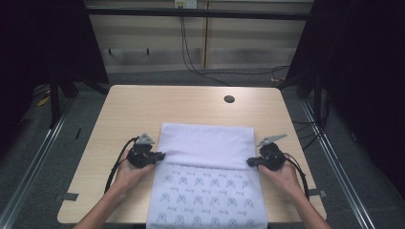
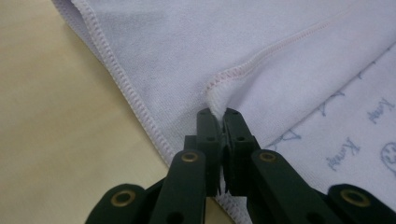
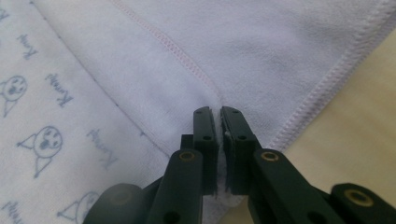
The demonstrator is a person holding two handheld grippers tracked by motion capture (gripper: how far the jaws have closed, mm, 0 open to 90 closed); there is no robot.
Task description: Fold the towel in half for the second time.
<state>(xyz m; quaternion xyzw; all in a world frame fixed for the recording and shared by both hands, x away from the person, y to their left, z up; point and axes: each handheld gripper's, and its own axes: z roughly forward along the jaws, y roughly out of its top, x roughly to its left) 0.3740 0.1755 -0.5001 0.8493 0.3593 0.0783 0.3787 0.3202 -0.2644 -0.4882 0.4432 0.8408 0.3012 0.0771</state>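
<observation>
Two grippers, left gripper (image 1: 161,155), right gripper (image 1: 250,162), fingers pinching folded towel (image 1: 205,143) corners

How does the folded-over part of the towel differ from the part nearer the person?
The folded part is plain white; the near part carries a blue cartoon print. The folded part lies doubled farther up the table; the near part lies single and reaches the table's front edge. Both lie flat.

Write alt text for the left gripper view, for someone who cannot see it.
The left gripper has its two black fingers shut on a pinched-up stitched hem of the white cloth printed with pale blue figures. The cloth lies on the light wooden table, its plain side folded over its printed side.
</observation>
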